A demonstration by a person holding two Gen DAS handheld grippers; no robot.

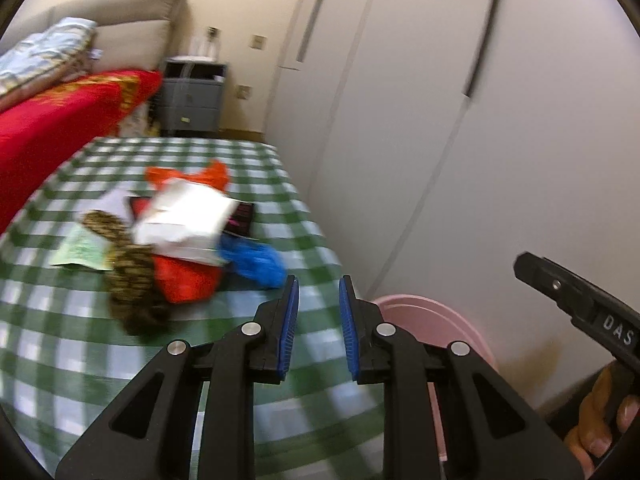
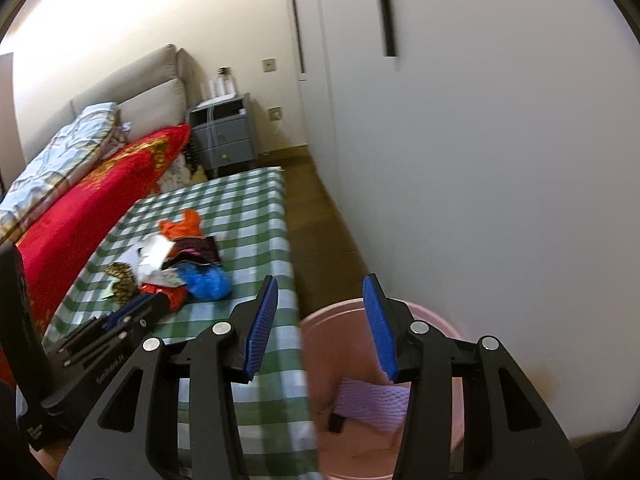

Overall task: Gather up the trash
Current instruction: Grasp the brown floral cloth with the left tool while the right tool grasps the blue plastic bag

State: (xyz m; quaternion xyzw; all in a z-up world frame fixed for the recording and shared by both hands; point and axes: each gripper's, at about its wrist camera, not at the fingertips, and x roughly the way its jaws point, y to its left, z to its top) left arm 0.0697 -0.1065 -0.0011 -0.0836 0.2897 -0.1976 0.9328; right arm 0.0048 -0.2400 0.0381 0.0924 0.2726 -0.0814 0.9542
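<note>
We are looking at the trash pile (image 1: 176, 236) — orange, white, blue and patterned scraps — lying on the green checked table (image 1: 60, 344), while our left gripper (image 1: 318, 328) is hovering before it, jaws parted and empty; our right gripper (image 2: 320, 328) is hanging agape, holding nothing, over the pink bin (image 2: 320, 344) just beside the table

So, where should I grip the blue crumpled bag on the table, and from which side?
Grip the blue bag on its bulging crumpled top, coming down from the near, bucket-side edge of the table. That side is bare cloth, while papers and red wrappers press against its far side. The left hand-held gripper is open and nearest.
</note>
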